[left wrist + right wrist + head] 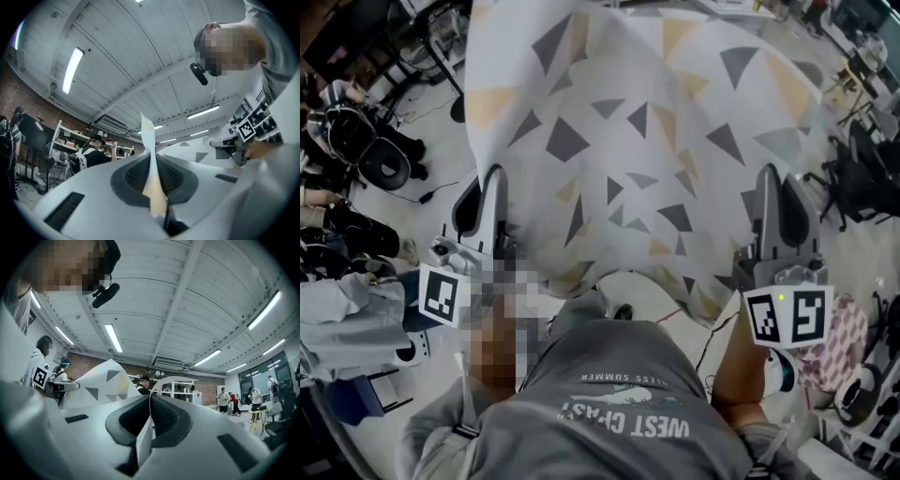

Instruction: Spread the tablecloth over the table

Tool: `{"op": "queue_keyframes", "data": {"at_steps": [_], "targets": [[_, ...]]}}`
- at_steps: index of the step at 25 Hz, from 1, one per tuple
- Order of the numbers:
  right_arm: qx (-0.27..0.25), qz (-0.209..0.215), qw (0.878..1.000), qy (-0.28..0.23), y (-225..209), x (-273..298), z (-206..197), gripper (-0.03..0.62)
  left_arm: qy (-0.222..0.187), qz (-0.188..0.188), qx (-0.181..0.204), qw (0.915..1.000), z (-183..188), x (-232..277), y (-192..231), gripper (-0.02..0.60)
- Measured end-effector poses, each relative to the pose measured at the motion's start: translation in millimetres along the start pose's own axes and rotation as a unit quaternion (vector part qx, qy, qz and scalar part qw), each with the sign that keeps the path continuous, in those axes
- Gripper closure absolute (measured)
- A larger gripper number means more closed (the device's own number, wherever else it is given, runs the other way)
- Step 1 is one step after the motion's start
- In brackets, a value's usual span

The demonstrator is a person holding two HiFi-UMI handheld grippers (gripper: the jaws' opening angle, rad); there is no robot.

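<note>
White cloth [647,122] held by thin edge only, L gripper [152,176] & R gripper [149,420] both clamped on it; hard flick may yank it free.

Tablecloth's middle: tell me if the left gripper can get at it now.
Probably not: the left gripper is shut on the tablecloth at its near edge, so it must let go first.

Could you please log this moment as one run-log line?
left gripper: shut on tablecloth edge | right gripper: shut on tablecloth edge | tablecloth: held up, billowing
</note>
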State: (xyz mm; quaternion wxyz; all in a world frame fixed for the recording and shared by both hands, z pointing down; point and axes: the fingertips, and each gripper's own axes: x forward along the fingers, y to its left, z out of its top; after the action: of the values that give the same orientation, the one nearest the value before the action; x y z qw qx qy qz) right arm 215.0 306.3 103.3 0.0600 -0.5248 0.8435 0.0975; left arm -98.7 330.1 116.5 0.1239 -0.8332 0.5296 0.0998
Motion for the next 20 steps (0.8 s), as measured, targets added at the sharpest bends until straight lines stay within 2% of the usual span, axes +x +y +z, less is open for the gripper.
{"op": "queue_keyframes", "data": {"at_steps": [7,11,17,20], "targets": [[0.021,-0.016,1.0,0.003,-13.9,7.5,-16.7,0.582,0.01,-0.003,-0.004,0.9999,-18.3,11.5,12.4,0.568],[0.015,-0.035,0.999,0.01,-16.3,27.0,-23.0,0.583,0.008,-0.014,-0.016,0.9997,-29.5,29.0,36.1,0.568],[0.016,-0.063,0.998,0.025,-22.2,143.7,-44.1,0.582,0.01,-0.034,-0.038,0.9986,-62.4,114.5,132.0,0.568],[0.019,-0.069,0.997,0.025,-39.6,172.3,-50.3,0.582,0.01,-0.036,-0.041,0.9985,-72.8,143.5,145.9,0.568]]}}
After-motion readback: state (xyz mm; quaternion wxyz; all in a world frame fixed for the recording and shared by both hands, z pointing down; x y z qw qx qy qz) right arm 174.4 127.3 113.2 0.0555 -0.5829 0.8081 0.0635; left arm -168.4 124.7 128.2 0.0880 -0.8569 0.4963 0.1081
